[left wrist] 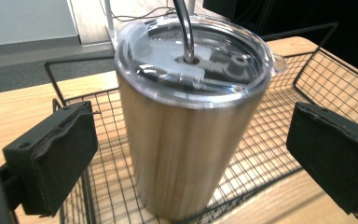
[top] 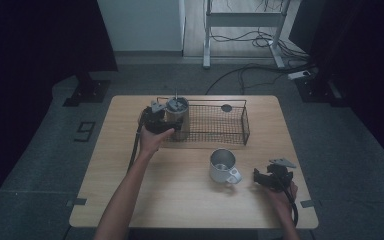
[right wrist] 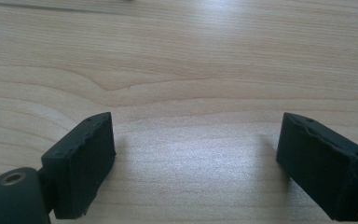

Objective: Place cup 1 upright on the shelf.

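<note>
While the left hand-held gripper (left wrist: 186, 154) stands wide open around the steel tumbler (left wrist: 191, 126), nothing is gripped yet.
The tumbler, with clear lid and straw, stands upright in the left end of the wire basket (top: 220, 122) on the desk (top: 180, 200); I judge this is either the grasp or the release step, and a grasp next would need both jaws closing squarely. The right hand-held gripper (right wrist: 196, 158) rests open and empty above the desk. I count one tumbler, one basket, one mug (top: 223, 166), possibly one dark small disc in the basket.
</note>
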`<state>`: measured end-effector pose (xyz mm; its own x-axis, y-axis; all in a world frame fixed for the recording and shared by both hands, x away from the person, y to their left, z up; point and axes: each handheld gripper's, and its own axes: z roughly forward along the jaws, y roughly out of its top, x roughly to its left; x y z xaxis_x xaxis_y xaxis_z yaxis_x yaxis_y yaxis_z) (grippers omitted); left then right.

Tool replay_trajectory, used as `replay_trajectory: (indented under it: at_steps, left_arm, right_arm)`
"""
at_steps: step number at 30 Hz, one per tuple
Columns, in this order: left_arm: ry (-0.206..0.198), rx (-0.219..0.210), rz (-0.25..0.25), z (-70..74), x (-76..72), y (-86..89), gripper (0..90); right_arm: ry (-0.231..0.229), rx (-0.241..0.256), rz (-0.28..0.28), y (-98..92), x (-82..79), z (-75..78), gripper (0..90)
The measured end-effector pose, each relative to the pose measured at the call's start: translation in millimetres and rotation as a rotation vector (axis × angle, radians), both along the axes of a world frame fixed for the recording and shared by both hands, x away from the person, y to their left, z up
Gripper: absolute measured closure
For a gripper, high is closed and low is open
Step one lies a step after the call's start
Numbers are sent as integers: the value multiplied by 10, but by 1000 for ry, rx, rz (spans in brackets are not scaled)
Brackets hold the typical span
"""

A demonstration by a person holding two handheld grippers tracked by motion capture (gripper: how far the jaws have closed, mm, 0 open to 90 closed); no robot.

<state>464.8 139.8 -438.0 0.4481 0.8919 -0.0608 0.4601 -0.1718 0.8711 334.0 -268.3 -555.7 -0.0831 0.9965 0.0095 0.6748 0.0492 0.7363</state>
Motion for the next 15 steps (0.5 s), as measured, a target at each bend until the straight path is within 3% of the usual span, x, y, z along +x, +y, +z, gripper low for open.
replay_trajectory:
  at_steps: [15]
  left_arm:
    - [15, -13, -20, -172, -492, 244, 31]
  right_arm:
    - [3, 1, -1, 1, 0, 3, 112]
